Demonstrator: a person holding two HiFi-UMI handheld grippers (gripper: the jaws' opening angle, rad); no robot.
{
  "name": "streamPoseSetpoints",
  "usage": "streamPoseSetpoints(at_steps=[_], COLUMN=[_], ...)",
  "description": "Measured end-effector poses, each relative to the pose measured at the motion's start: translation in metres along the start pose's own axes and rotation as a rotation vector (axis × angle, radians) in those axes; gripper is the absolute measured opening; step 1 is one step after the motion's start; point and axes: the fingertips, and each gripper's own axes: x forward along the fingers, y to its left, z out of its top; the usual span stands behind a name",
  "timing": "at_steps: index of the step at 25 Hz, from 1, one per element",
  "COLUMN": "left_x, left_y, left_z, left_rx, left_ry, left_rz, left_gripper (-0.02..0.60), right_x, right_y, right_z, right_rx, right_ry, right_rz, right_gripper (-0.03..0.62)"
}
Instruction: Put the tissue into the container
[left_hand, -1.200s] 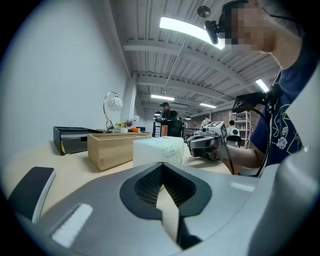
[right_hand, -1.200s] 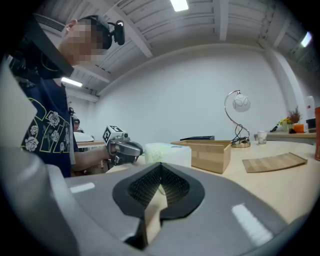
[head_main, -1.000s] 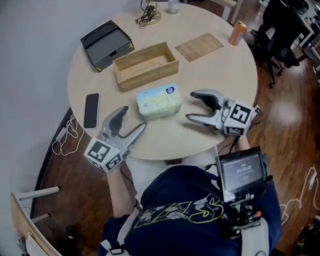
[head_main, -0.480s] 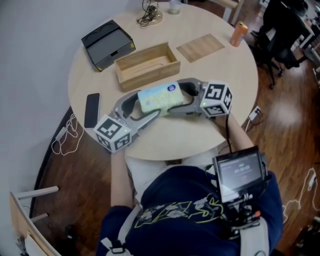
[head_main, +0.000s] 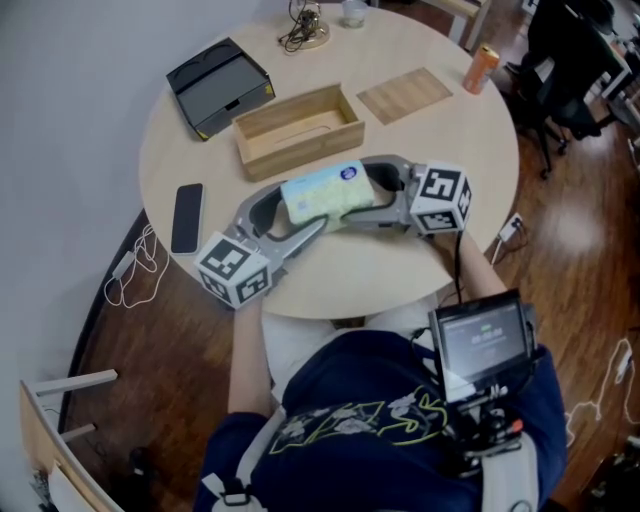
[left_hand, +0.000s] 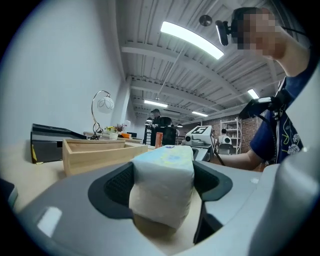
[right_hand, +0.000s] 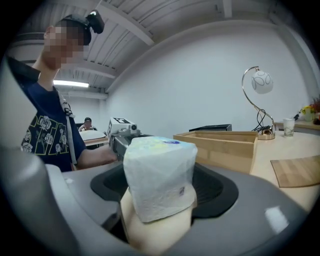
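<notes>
The tissue pack (head_main: 328, 190), white with a pale green and blue top, lies on the round table (head_main: 440, 130) just in front of the open wooden container (head_main: 298, 128). My left gripper (head_main: 300, 208) comes from the front left and its jaws are closing on the pack's left end. My right gripper (head_main: 355, 195) comes from the right, its jaws closing on the other end. In the left gripper view the tissue pack (left_hand: 162, 185) fills the gap and touches both pads. The right gripper view shows the tissue pack (right_hand: 160, 182) the same way, with the container (right_hand: 220, 142) behind.
A black phone (head_main: 187, 217) lies at the table's left edge. A black tray (head_main: 220, 87) stands behind the container. A flat wooden board (head_main: 403, 95), an orange can (head_main: 478, 67) and a desk lamp (head_main: 305, 28) occupy the far side. Office chairs (head_main: 565, 70) stand at the right.
Both grippers have moved in from the table's front edge to the two ends of the tissue pack, which now sits between both pairs of jaws. The pack has hardly shifted.
</notes>
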Motion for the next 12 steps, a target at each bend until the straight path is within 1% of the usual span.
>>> streamPoseSetpoints(at_steps=[3,6,9,12], left_x=[-0.001,-0.002,-0.005,-0.005], left_y=[-0.001,-0.001,0.004,0.018], left_z=[0.008,0.025,0.051,0.088], left_rx=[-0.040,-0.042,-0.010,0.037], left_ry=[-0.054,-0.111,-0.144,-0.156], left_rz=[-0.006,0.001,0.014,0.024], left_gripper=[0.357,0.356,0.356,0.356], right_x=[-0.003,-0.008,-0.011,-0.012], right_y=[-0.001,-0.002,-0.006,-0.018], right_z=[0.008,0.026,0.055,0.093], right_rx=[0.040,0.013,-0.040,-0.087], right_ry=[-0.049,-0.071,-0.090,-0.121], right_rz=[0.005,-0.004,-0.008,-0.012], right_gripper=[0.374,0.374,0.374,0.374])
